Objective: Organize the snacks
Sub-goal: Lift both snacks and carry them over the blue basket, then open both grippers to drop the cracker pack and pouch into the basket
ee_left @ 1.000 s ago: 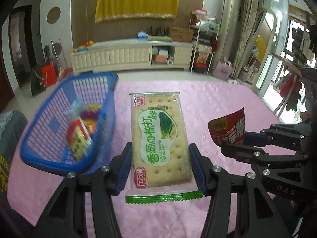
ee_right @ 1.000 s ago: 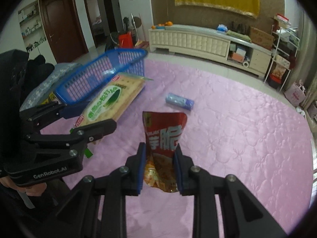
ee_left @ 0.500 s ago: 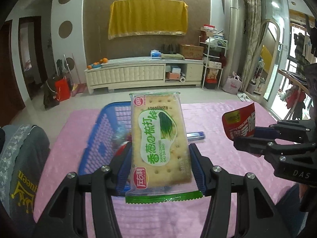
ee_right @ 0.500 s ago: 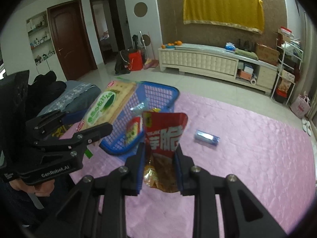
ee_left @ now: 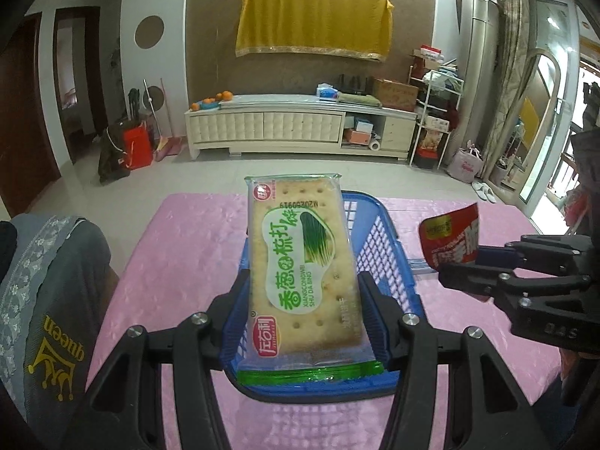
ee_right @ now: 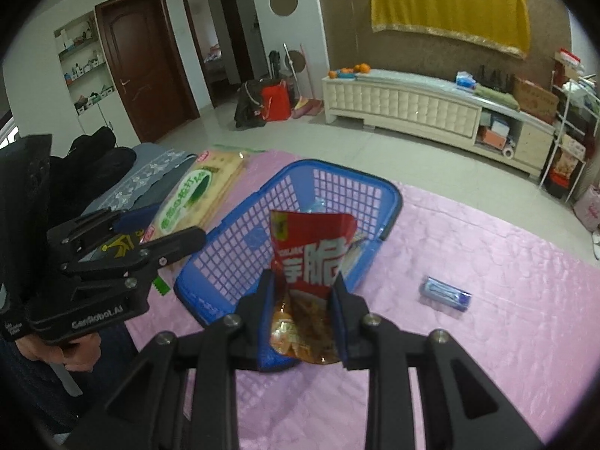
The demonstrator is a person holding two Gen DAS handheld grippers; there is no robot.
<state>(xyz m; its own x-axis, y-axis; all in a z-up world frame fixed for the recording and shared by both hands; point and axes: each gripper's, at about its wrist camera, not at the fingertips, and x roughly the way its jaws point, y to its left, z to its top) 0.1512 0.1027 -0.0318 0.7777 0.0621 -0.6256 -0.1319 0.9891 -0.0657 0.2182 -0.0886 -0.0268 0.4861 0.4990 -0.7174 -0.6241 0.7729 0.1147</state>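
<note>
Left gripper [ee_left: 303, 300] up over the blue basket [ee_left: 382, 262], and it's clamped on the cracker pack [ee_left: 300, 262]: both blue pads pressed flat against the long sides of the wrapper, jaws a moderate way apart, as wide as the pack. The pack points away from the camera, green sealed edge nearest, print facing up, and it covers most of the basket's inside from this angle. From the right wrist view the same pack [ee_right: 198, 191] sits out past the basket's left rim, held clear above the pink tablecloth [ee_right: 487, 262].

Right gripper [ee_right: 300, 300] now, and it's holding too: jaws narrow, squeezing the lower half of the red snack bag [ee_right: 313, 251], which stands upright between the pads with its crumpled foil bottom bulging out below them. The bag's torn-looking top edge rises in front of the basket [ee_right: 232, 240], near its close wall; whether it is over the basket's opening or just short of it, I cannot tell. In the left wrist view the red bag [ee_left: 450, 240] shows to the right of the basket, gripped at the tip of the other tool.

Inside the basket, something pale shows behind the red bag, too hidden to name. A small blue-purple packet [ee_right: 446, 294] lies flat on the cloth, well to the right of the basket, touching nothing.
</note>
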